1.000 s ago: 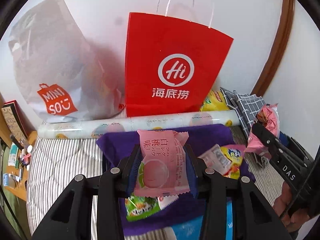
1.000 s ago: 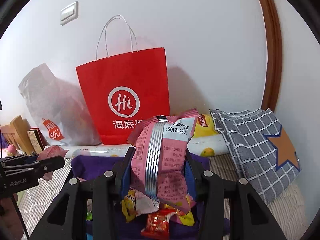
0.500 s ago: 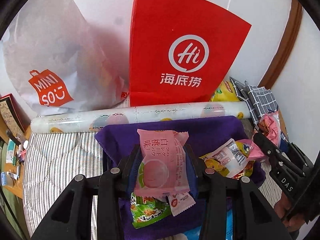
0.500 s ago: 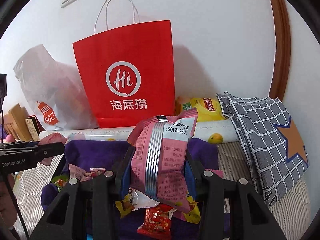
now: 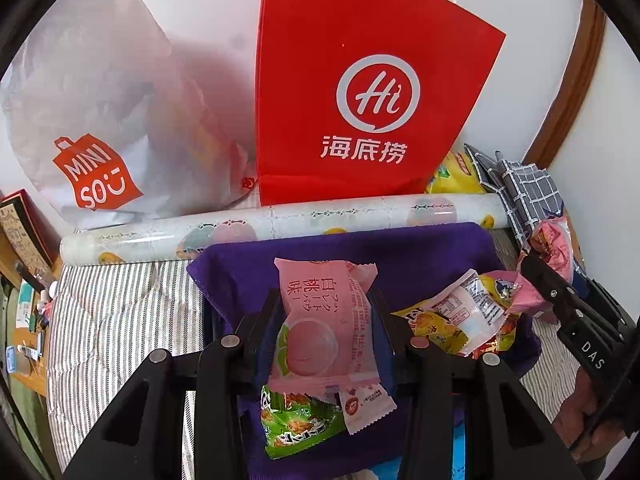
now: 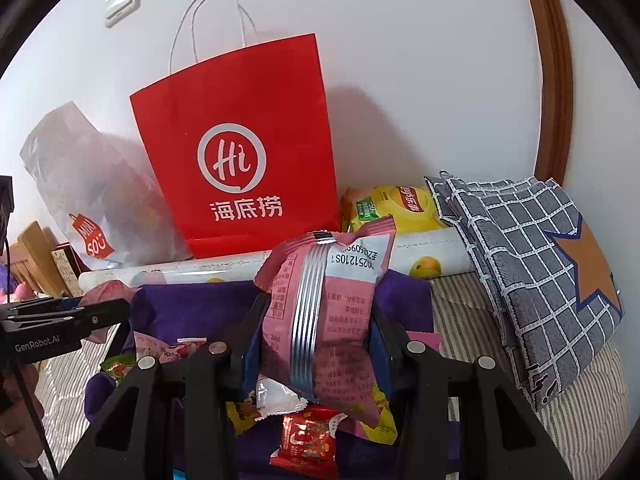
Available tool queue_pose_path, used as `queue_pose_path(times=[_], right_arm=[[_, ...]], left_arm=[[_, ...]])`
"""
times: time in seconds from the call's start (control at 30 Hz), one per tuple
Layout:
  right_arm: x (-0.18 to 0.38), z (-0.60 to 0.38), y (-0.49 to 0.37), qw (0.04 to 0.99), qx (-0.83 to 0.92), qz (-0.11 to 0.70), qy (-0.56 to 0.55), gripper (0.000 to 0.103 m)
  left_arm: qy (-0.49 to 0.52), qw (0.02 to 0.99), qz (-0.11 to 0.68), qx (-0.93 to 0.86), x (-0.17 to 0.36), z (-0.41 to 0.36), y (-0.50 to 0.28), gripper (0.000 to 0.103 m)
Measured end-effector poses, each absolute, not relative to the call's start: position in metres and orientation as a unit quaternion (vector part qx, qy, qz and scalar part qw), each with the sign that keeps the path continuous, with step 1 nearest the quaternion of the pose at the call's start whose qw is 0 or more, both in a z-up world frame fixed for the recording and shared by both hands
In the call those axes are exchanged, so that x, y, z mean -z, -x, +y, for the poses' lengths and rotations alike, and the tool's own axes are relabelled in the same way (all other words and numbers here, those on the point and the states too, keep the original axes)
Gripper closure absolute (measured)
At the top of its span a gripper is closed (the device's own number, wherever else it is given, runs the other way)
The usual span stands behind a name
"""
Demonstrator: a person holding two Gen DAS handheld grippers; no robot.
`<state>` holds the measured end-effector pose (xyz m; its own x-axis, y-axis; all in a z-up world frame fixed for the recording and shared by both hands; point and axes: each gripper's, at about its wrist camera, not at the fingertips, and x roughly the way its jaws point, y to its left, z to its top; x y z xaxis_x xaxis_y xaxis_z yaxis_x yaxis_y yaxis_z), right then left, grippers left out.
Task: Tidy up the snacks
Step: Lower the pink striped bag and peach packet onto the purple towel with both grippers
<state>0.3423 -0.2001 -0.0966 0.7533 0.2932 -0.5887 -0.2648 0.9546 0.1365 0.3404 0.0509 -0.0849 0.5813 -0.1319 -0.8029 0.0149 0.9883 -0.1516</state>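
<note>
At centre frame of the left wrist view, the left hand-held gripper point(image 5: 326, 320) is clamped on a pink peach snack packet point(image 5: 326, 328), pads pressing its two long edges so it stands upright above the purple cloth point(image 5: 400, 248). Lower centre of the right wrist view shows the same arrangement: the right hand-held gripper point(image 6: 314, 320) is closed on a darker pink snack packet point(image 6: 324, 308), back seam facing the camera. Both packets are held clear of the loose snacks point(image 5: 460, 316) heaped on the cloth, which lies on a striped bed point(image 5: 120, 320).

Edge grips appear chosen to avoid crushing the contents, and the upright hold would suit lowering each packet into a container. A red paper bag point(image 6: 240, 160) stands against the wall at upper centre, a white plastic bag point(image 5: 100, 120) to its left; judged likely destinations, though which one cannot be told. A patterned roll point(image 5: 280, 220) lies between bags and cloth and may obstruct a low approach.
</note>
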Motion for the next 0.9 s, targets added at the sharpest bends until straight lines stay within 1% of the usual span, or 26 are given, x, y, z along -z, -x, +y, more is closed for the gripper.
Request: queue_pose_path(times=[0.53,0.9], right_arm=[[0.091,-0.211,-0.343,0.939,-0.139,0.312,-0.037,0.060],[0.111,-0.189,-0.347,0.919,-0.177,0.352,-0.007,0.060]], left_arm=[[0.079,0.888,0.452,0.036,0.083,0.063,-0.344,0.061],[0.072,0.873,0.479,0.056,0.102,0.049,-0.349,0.061]])
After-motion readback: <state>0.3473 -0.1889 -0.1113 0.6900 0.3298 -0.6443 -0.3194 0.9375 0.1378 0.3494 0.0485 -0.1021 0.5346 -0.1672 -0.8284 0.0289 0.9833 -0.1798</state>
